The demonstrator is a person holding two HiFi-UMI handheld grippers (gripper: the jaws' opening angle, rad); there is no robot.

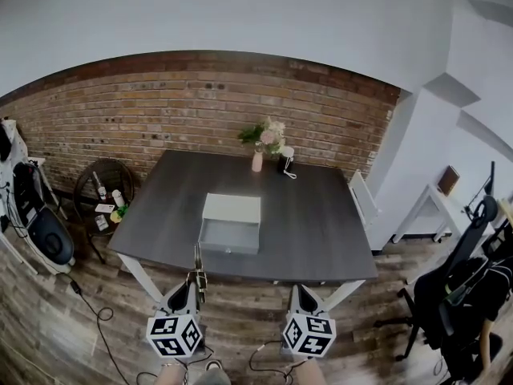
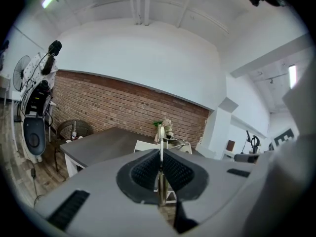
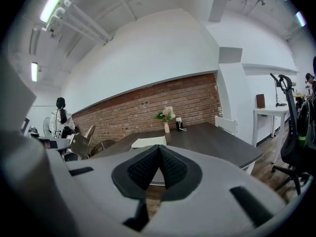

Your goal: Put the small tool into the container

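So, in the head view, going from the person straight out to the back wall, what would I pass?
Left claw shut on the small tool → near edge of the table → white container → flower vase → brick wall.

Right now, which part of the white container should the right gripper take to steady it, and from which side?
Probably the near front wall of the white container, from the person's side: it is thin and upright, faces the right gripper, with an open hollow behind for one jaw. That gripper is shut; open it first.
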